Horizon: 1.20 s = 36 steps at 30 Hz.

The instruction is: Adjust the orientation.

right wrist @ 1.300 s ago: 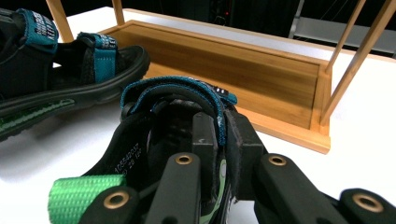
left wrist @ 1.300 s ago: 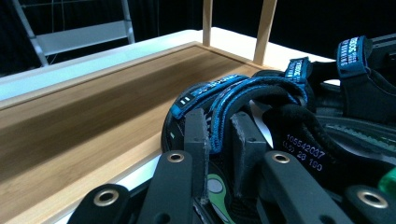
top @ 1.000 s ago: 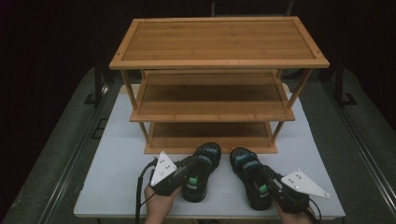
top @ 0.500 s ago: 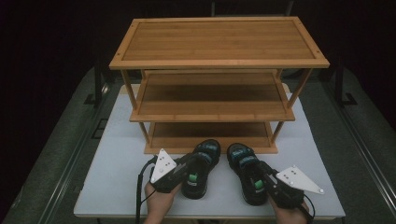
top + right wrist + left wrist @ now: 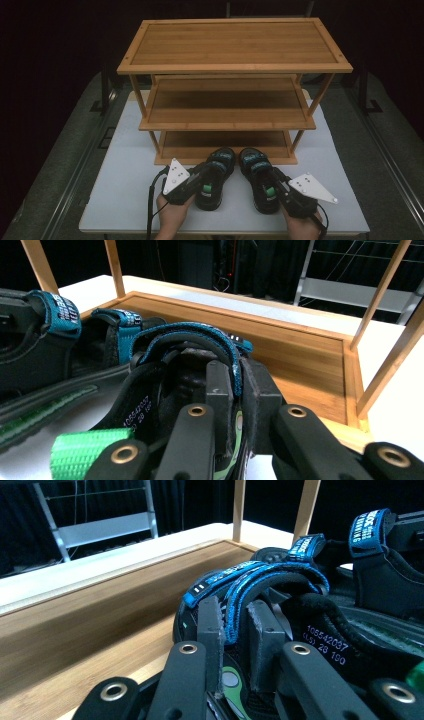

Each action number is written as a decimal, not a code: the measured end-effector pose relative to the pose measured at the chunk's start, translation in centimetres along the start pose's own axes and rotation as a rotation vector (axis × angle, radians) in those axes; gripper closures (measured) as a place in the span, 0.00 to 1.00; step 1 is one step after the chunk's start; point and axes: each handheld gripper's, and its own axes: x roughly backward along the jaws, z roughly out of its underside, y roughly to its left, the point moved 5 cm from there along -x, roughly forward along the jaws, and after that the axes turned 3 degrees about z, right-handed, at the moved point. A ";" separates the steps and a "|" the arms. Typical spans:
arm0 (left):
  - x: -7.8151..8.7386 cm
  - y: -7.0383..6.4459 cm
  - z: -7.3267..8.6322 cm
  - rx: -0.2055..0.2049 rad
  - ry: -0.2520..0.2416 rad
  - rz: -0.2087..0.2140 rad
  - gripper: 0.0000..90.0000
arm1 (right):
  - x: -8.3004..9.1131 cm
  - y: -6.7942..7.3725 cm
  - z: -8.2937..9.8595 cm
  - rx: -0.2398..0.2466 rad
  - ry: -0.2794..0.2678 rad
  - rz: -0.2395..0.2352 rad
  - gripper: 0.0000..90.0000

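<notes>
- High view, nearest edge: two hands at the bottom, a gripper in each.
- Left gripper (image 5: 202, 176) reaching into the left sandal (image 5: 214, 176); right gripper (image 5: 274, 180) reaching into the right sandal (image 5: 259, 181).
- Grey three-cornered plate on top of each gripper, black cable trailing from each.
- Both sandals black with blue straps, side by side and very close on the white table (image 5: 115, 200), toes pointing at the shelf.
- Toes just at the front edge of the bottom board of the wooden shelf (image 5: 235, 67).
- Farther back: three wooden boards, one above the other, all bare; dark room behind.
- Left gripper view: left gripper (image 5: 235, 625) with jaws close together, pinching a blue strap (image 5: 250, 582) of the left sandal (image 5: 320, 630).
- White numbers printed inside that sandal.
- Other sandal (image 5: 385, 575) just beside it on the right side of this view.
- Beyond: bottom board of the shelf (image 5: 90, 615), then two thin wooden legs.
- Right gripper view: right gripper (image 5: 239, 382) with jaws close together, pinching a blue strap (image 5: 200, 337) of the right sandal (image 5: 145, 390).
- Green loop (image 5: 85, 452) at the near end of that sandal.
- Other sandal (image 5: 40, 350) just beside it on the left side of this view.
- Beyond: bottom board of the shelf (image 5: 300, 355) with its raised rim, thin legs going up.
</notes>
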 end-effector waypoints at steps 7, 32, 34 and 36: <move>-0.5 0.3 -0.2 -0.001 -0.010 -0.018 0.88 | -0.9 0.6 -0.4 -0.002 -0.017 0.017 0.91; -3.0 1.6 -0.6 0.014 -0.056 -0.124 0.88 | -4.3 1.6 -1.5 -0.055 -0.051 0.091 0.91; -3.3 1.6 -0.5 0.019 -0.056 -0.131 0.88 | -4.5 1.7 -1.5 -0.058 -0.049 0.095 0.91; -3.6 1.6 -0.4 0.024 -0.057 -0.134 0.87 | -4.7 1.8 -1.4 -0.066 -0.049 0.100 0.91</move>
